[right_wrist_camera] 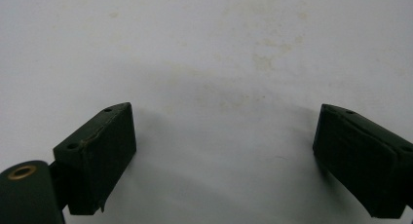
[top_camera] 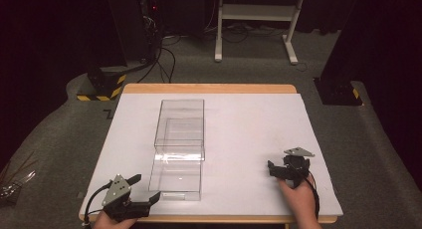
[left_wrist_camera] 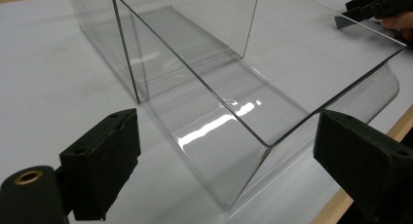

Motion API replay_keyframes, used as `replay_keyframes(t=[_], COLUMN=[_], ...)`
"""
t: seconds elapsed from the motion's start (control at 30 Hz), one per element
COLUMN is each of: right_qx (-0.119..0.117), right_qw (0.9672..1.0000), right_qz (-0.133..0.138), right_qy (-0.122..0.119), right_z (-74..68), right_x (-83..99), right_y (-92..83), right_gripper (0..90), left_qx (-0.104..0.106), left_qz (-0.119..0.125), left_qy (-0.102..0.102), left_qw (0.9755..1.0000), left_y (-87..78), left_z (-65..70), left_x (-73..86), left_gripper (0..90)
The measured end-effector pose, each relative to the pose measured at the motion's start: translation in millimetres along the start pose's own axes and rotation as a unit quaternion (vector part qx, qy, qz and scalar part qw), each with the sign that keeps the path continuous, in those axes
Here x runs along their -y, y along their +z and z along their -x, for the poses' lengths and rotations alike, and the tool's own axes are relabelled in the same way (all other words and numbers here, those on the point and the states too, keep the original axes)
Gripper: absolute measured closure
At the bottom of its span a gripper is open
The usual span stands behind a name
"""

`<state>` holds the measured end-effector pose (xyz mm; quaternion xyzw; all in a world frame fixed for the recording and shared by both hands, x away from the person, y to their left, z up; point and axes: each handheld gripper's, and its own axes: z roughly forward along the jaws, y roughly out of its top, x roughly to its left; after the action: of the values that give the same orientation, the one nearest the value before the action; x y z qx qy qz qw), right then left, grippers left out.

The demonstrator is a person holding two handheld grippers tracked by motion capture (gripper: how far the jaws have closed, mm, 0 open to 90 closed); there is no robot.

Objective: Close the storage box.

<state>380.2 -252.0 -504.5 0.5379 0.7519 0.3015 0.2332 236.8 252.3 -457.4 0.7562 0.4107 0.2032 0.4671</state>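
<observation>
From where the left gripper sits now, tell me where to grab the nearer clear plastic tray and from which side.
Probably the near end wall of the clear tray, at its top rim, approached from the person's side. The tray lies open side up, so that thin upright wall gives the pads two flat faces. The left gripper is open and already faces that end; the right gripper rests apart on the white table.

White-topped table (top_camera: 249, 139) with wooden edging; on it, two clear plastic boxes (top_camera: 179, 149) end to end.

High view overlooks table (top_camera: 249, 124); left gripper view closely shares its clear box (left_wrist_camera: 229, 112).
</observation>
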Motion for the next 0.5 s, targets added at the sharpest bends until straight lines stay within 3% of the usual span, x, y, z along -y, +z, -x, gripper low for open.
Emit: replay_keyframes(t=[0.2,0.5], right_qx=[0.0,0.0], right_qw=[1.0,1.0], right_qz=[-0.001,-0.001], right_qy=[0.0,0.0], right_z=[0.0,0.0], right_x=[-0.1,-0.1], right_y=[-0.1,-0.1], right_gripper=[8.4,8.4], left_qx=[-0.003,-0.007], left_qz=[-0.017,-0.014], left_qy=[0.01,0.005], left_qw=[0.9998,0.9999], left_y=[5.0,8.1], left_z=[0.2,-0.4], left_x=[2.7,3.4], left_gripper=[10.5,11.6])
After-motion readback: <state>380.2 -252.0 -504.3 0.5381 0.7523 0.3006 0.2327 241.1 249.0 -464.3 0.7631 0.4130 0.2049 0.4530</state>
